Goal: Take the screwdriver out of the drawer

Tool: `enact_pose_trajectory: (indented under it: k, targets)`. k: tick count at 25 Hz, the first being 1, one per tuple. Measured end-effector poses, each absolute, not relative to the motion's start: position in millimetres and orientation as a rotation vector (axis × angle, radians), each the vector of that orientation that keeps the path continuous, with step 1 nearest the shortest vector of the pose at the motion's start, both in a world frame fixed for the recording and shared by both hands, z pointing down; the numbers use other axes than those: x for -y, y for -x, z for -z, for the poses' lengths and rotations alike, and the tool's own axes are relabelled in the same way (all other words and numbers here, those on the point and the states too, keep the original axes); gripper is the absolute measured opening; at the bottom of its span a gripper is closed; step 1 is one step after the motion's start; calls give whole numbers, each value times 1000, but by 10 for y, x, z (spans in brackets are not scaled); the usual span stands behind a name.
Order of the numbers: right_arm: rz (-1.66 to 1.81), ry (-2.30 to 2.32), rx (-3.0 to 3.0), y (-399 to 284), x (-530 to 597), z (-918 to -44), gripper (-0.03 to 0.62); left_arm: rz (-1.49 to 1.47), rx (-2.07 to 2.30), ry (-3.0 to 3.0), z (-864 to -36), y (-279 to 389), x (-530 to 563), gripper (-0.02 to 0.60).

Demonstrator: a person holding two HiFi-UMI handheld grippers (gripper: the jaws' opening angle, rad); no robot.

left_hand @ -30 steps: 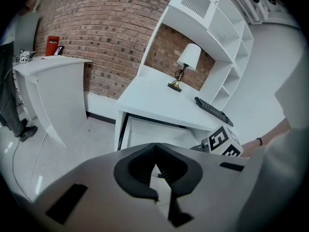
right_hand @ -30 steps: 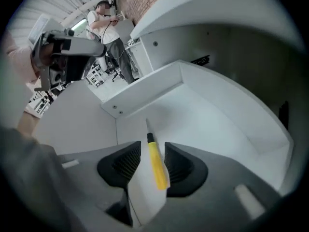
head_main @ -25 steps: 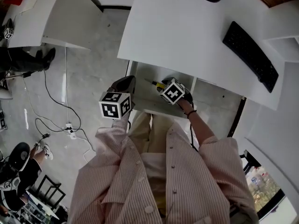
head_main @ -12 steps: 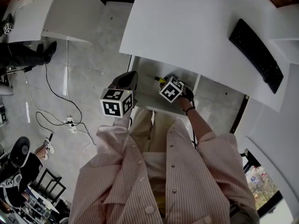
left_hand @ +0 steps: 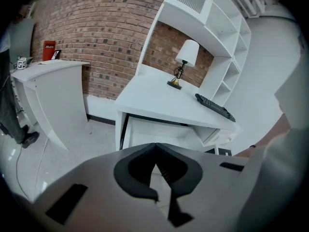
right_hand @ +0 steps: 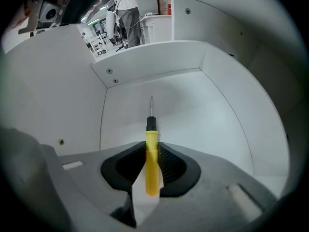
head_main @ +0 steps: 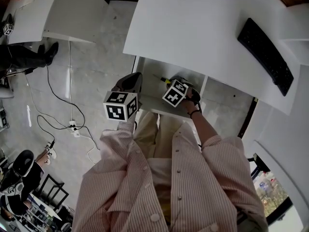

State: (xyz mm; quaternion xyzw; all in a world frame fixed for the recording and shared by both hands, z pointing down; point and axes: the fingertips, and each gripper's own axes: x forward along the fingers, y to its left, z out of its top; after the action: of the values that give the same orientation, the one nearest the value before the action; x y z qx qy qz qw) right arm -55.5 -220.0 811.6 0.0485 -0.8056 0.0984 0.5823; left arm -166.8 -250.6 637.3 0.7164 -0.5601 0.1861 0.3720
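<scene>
The right hand-held gripper [right_hand: 152, 145] is inside the open drawer [right_hand: 207, 115], jaws closed on the yellow handle of the screwdriver [right_hand: 152, 175]. The handle runs lengthwise between the pads and the thin shaft points ahead toward the drawer's back wall. Whether the tip is off the drawer floor I cannot tell. The left hand-held gripper [left_hand: 154, 151] is closed with nothing in it, and the head view puts it just outside the drawer's left side.

The step in hand looks like the lift-out. To do it well:
- Hold the squeeze firm. The handle looks smooth and round and is gripped along its length, so it could slide forward or swing if the grip slackens.
- Raise the screwdriver first, then draw it back toward the body. That should keep the shaft clear of the drawer walls and the handle clear of the front rim.
- Mind the counter [head_main: 193, 28] edge, which overhangs the back of the drawer. Come out low and rearward rather than straight up.
- Keep the left hand-held gripper off to the side, out of the exit path.

Writing: the screwdriver handle shows no print. Each marker cube [head_main: 119, 106] carries black-and-white square patterns, not text. In the left gripper view, a red item [left_hand: 48, 50] on the far counter has white lettering too small to read. The keyboard [head_main: 263, 57] keys are too small to make out
</scene>
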Motion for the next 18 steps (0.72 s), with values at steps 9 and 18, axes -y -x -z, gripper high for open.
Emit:
enact_pose_trajectory:
  k: [9, 18]
  targets:
    - [-234, -123, 1956, 661, 2220, -7856, 80, -417, 1456, -1837, -6287, 1708, 2492, -2]
    - [-241, -200, 2044, 606, 2224, -7488, 80, -375, 1474, -1889, -6074, 1697, 2394, -2]
